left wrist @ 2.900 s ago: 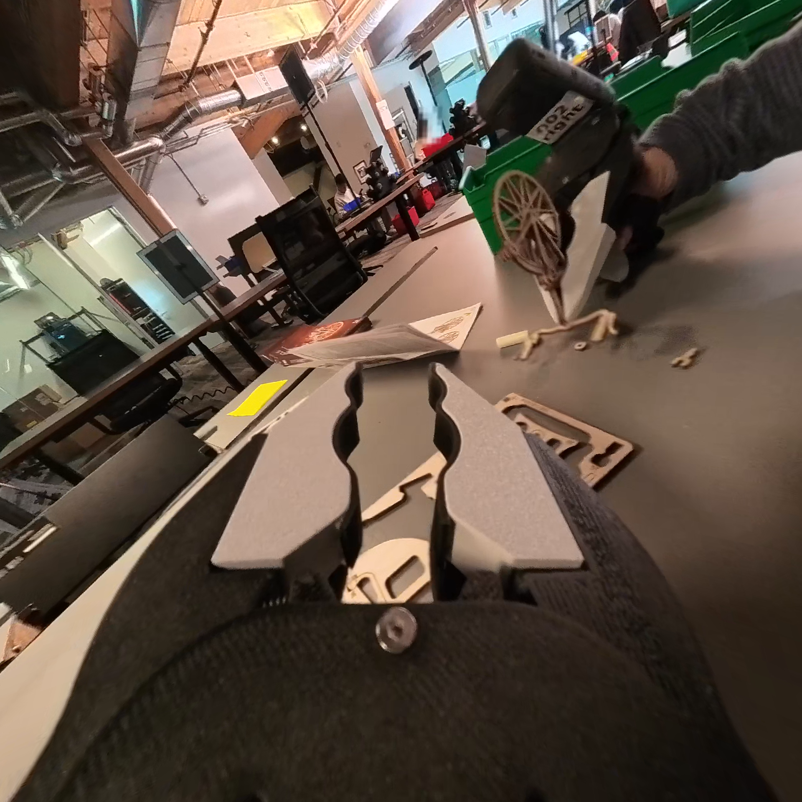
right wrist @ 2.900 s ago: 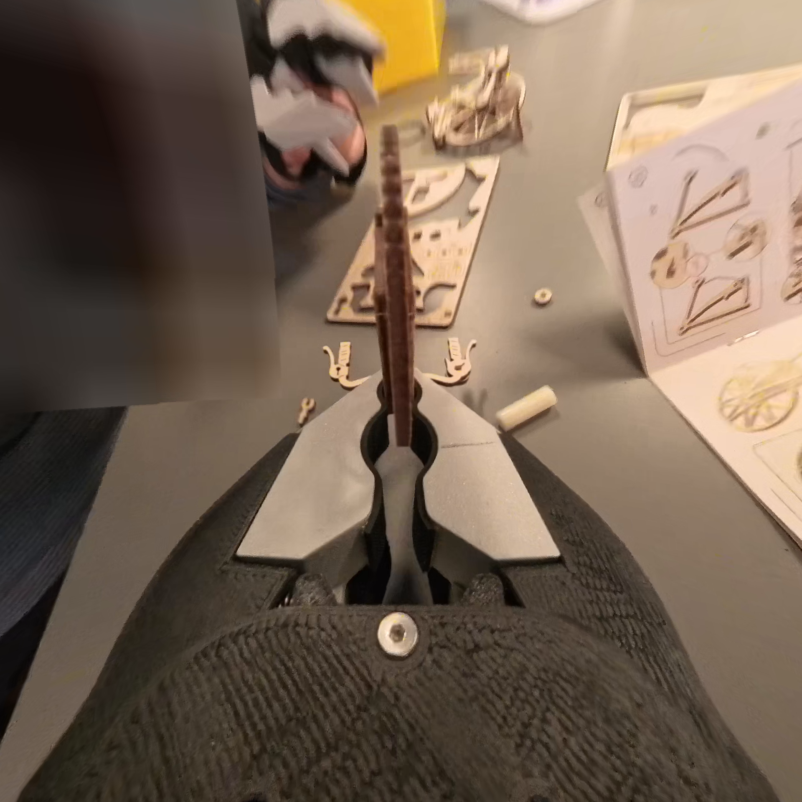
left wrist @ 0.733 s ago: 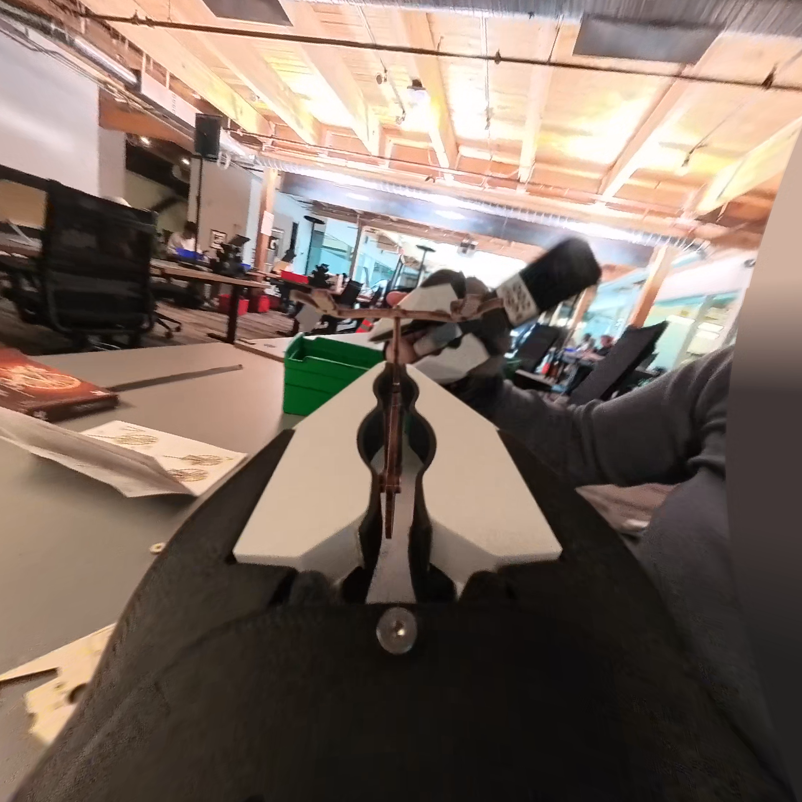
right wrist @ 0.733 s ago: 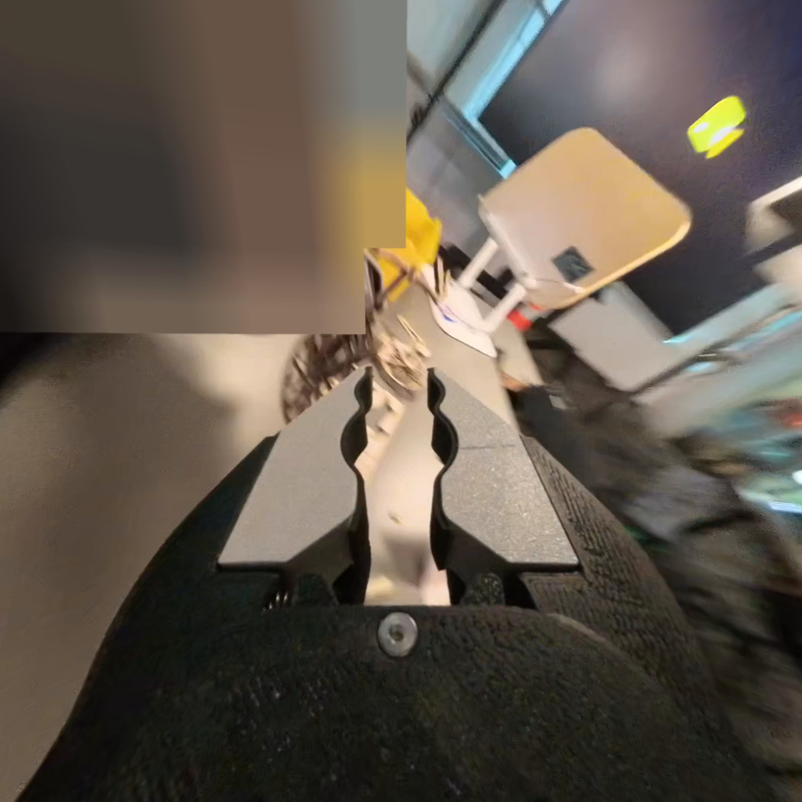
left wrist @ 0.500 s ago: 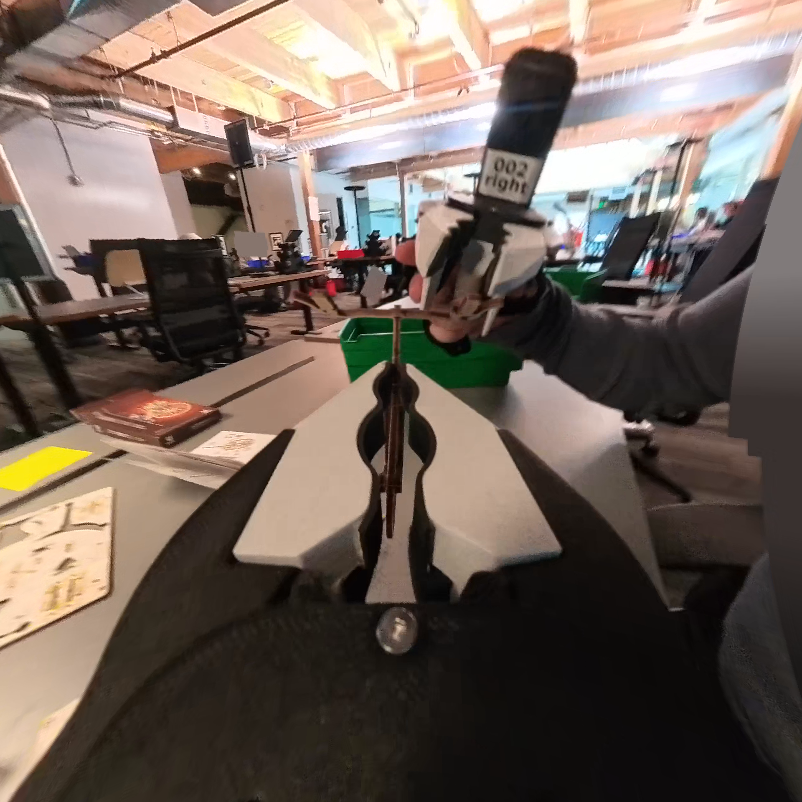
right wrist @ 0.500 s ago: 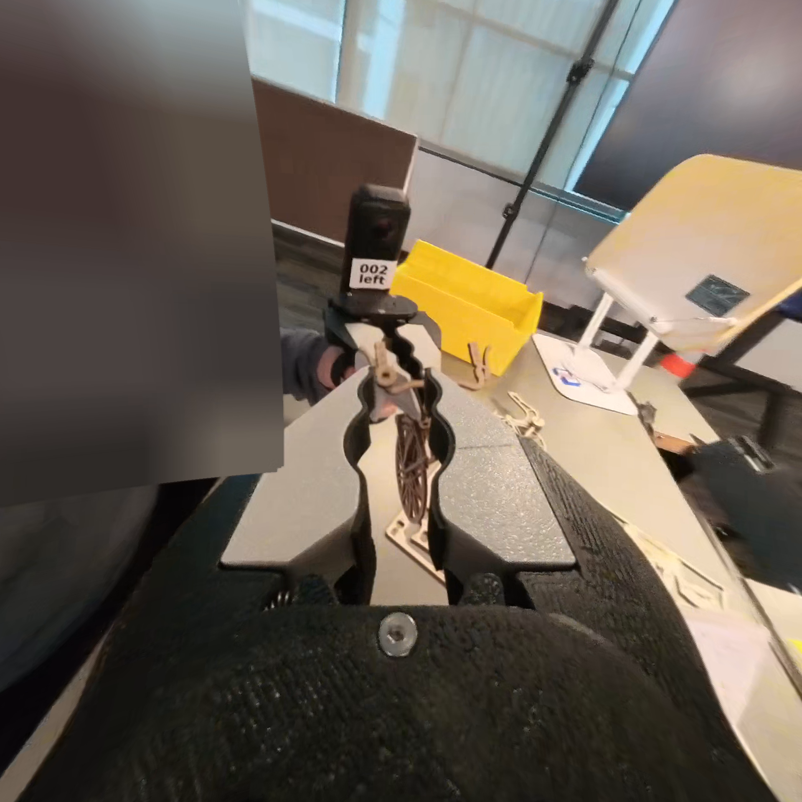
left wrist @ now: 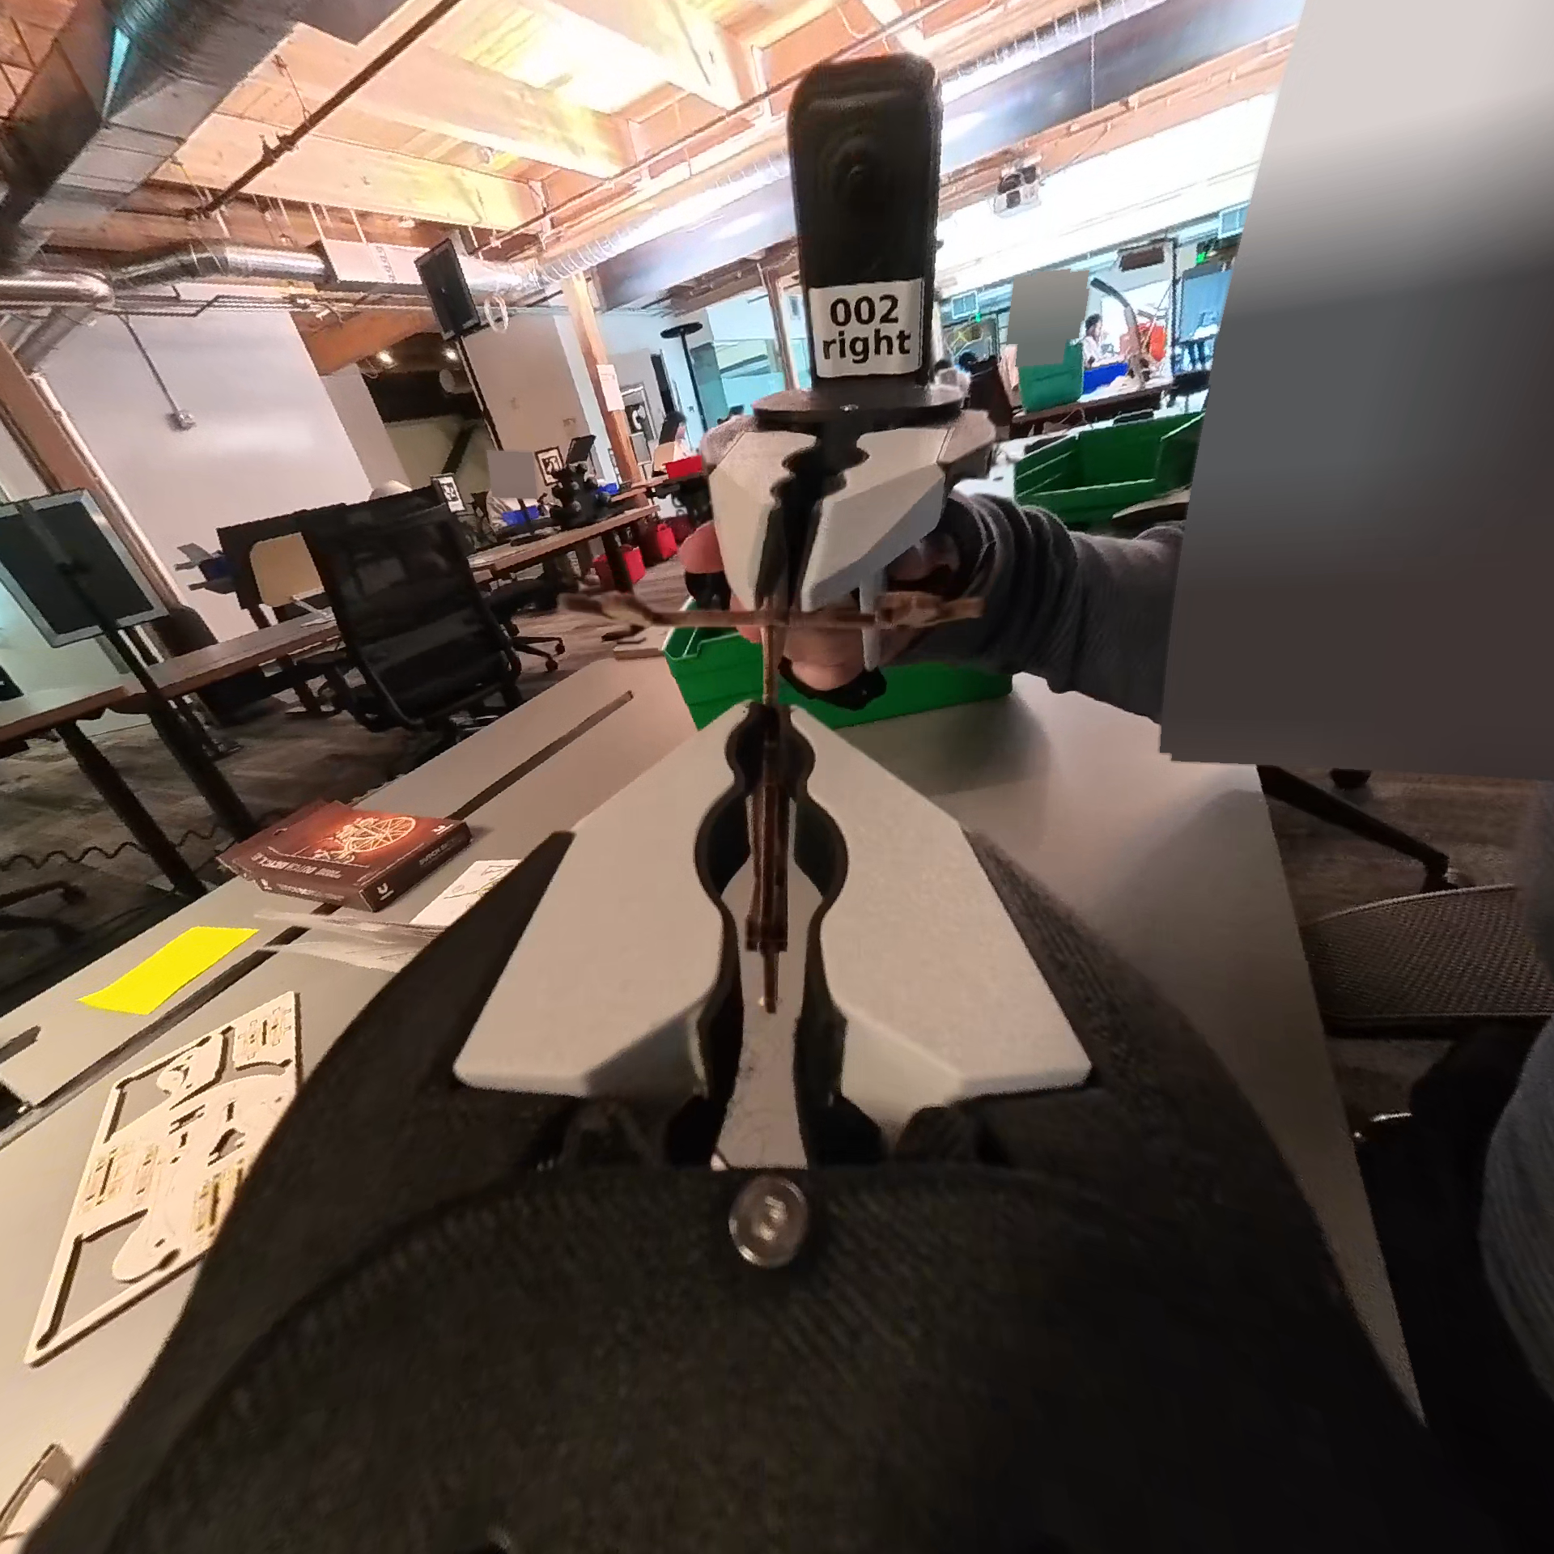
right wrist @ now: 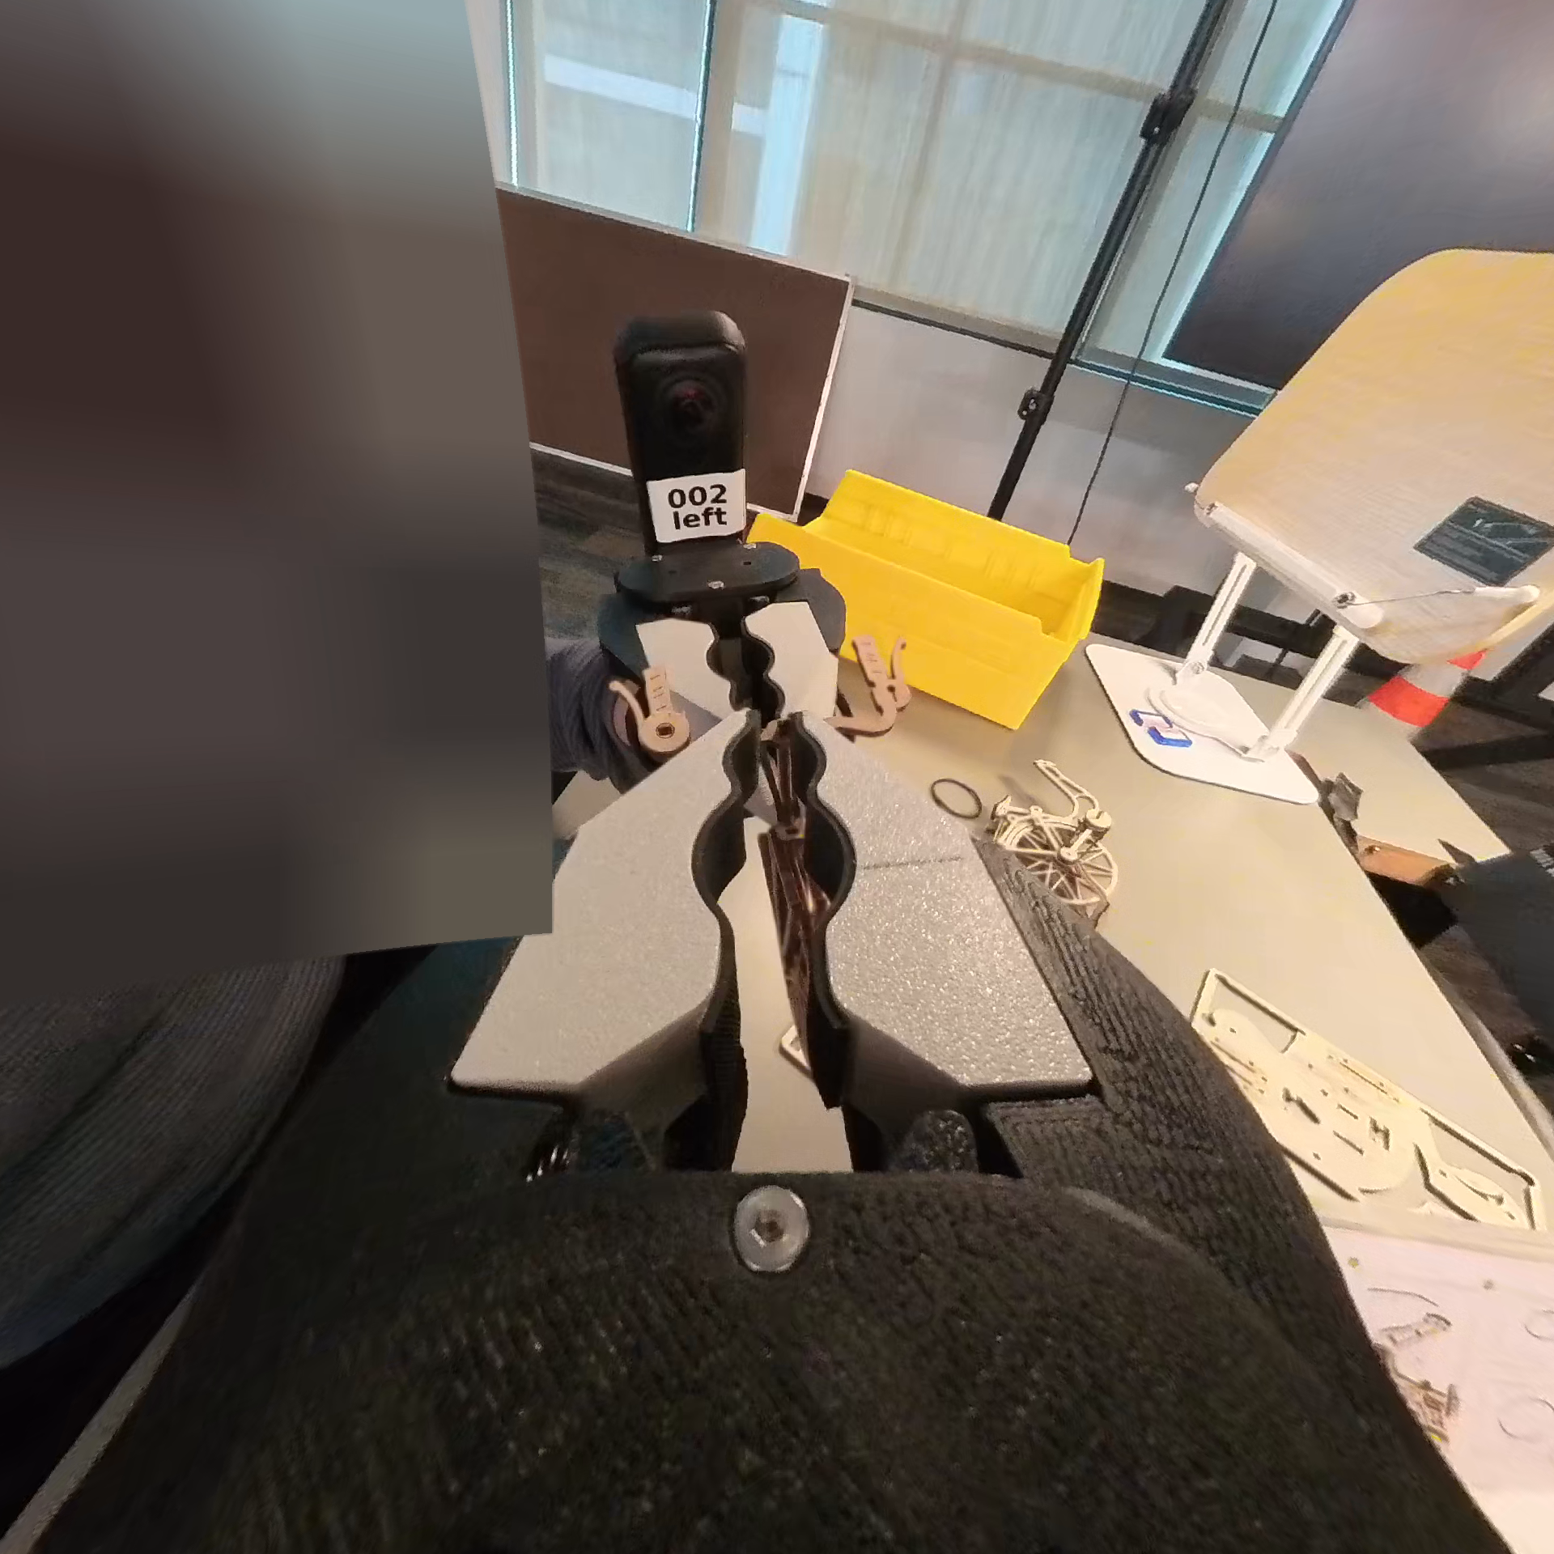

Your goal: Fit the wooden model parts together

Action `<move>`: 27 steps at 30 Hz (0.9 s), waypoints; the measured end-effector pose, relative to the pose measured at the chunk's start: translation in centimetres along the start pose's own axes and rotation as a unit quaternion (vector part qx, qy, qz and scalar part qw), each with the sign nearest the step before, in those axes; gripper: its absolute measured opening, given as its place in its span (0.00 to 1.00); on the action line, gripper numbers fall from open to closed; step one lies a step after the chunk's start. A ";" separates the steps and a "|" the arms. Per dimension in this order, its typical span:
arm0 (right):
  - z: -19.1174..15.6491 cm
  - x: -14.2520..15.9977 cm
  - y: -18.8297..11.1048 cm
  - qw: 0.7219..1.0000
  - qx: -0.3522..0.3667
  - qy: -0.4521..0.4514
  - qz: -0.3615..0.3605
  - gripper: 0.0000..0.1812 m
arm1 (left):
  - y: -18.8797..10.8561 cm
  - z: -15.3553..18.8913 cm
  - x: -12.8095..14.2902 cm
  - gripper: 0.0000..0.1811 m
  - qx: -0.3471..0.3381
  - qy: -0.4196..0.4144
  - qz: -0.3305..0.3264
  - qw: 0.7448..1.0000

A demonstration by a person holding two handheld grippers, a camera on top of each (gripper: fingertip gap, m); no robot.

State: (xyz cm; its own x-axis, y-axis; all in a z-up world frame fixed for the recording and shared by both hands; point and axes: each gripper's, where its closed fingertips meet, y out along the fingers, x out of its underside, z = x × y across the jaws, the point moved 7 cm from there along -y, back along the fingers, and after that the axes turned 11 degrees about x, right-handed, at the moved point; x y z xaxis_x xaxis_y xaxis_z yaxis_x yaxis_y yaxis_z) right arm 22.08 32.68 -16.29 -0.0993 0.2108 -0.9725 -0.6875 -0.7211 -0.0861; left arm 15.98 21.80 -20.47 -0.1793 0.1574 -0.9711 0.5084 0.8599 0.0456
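In the left wrist view, your left gripper (left wrist: 769, 740) is clenched on the thin edge of the wooden wheel (left wrist: 767, 883), which runs from 6 to 12 o'clock between the fingers. At 12 o'clock the handlebar piece (left wrist: 769, 618) crosses its top, and your right gripper (left wrist: 786, 580) hangs just above it, fingers apart. That grip is narrow: press off-axis and the wheel could twist in the pads or a spoke could crack.

In the right wrist view, your right gripper (right wrist: 769, 723) is released, with the wheel (right wrist: 795, 883) standing in the gap, nearer the finger at 3 o'clock. The left gripper (right wrist: 757, 681) faces you at 12 o'clock. Close now and you may catch spokes, not the frame. The finished wooden bicycle (right wrist: 1055, 837) and parts sheet (right wrist: 1312, 1118) lie at 2 to 4 o'clock, apart from this.
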 end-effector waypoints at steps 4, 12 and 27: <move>-0.1 0.5 0.3 1.000 0.008 -0.015 -0.020 0.02 | 0.4 0.0 0.5 0.01 -0.002 -0.007 -0.011 1.000; 0.1 1.7 0.8 0.998 0.018 -0.032 -0.043 0.00 | 1.2 -0.1 1.7 0.01 -0.017 -0.026 0.000 1.000; 0.7 3.8 -0.1 0.992 0.048 -0.088 -0.078 0.13 | -0.3 -1.5 1.5 0.01 0.016 -0.103 -0.016 0.994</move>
State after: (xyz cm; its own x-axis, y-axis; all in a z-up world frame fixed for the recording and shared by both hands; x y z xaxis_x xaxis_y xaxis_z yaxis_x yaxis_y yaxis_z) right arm 21.24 33.98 -19.87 -0.1036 0.4327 -0.8956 -0.7684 -0.6065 -0.2042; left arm 14.31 22.52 -21.58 -0.0216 0.0248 -0.9995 0.5322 0.8466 0.0095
